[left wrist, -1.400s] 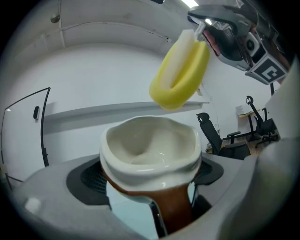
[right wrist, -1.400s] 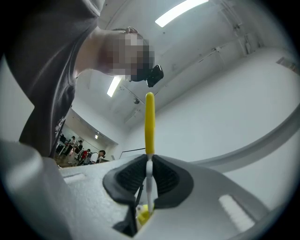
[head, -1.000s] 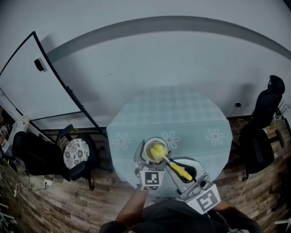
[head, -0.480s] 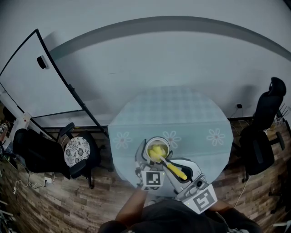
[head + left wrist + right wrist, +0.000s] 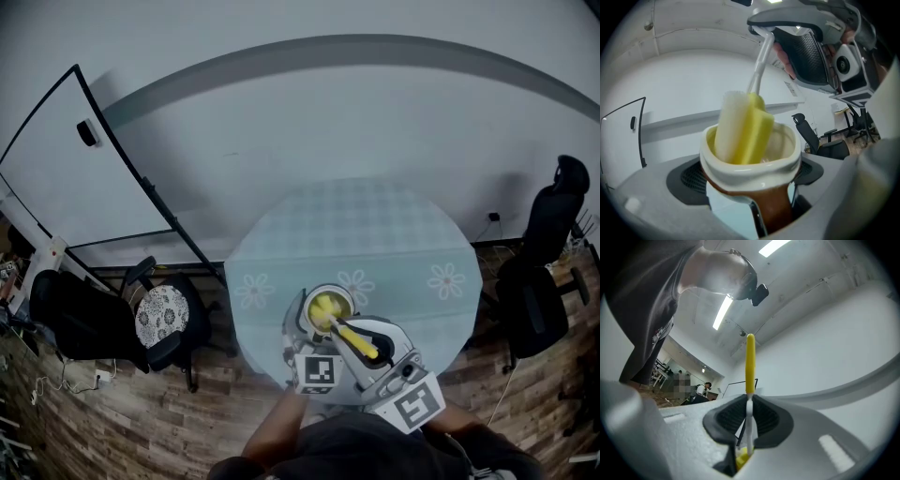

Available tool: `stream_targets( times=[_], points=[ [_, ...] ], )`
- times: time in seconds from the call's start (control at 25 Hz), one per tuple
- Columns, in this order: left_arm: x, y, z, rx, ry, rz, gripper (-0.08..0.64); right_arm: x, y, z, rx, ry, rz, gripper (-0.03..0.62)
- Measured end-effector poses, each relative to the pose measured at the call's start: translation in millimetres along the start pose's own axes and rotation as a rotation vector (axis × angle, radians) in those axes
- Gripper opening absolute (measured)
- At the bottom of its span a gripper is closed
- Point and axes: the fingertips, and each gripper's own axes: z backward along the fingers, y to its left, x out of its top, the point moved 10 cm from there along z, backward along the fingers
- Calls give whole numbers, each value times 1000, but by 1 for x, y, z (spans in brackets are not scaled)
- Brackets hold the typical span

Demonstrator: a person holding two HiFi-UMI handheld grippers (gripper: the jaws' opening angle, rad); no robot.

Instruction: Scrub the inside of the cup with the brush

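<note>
**Sponge brush in the gripped cup**

Over the near edge of the desk (image 5: 375, 225), the left hand-held gripper (image 5: 751, 187) clamps the cup (image 5: 750, 161). The right hand-held gripper (image 5: 747, 420) pinches the brush (image 5: 743, 129) by its handle, with the sponge head inside the cup.

Round table (image 5: 375, 220) w/ floral cloth by white wall (image 5: 328, 112), whiteboard (image 5: 56, 178) far left, black chairs (image 5: 536, 281) both sides, wood floor (image 5: 112, 427).

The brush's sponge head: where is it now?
In the left gripper view, the sponge head sits inside the cup, which the left tool holds.
</note>
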Motion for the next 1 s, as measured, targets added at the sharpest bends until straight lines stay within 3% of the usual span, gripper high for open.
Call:
stream_targets(
  times=[0.48,1.0],
  points=[
    [7,-1,0,-12,-18,-8,535,6,-6,12,-27,24,63,37],
    [3,-2,4,-3,-9,-11,537,1,16,27,44,56,39,37]
  ],
)
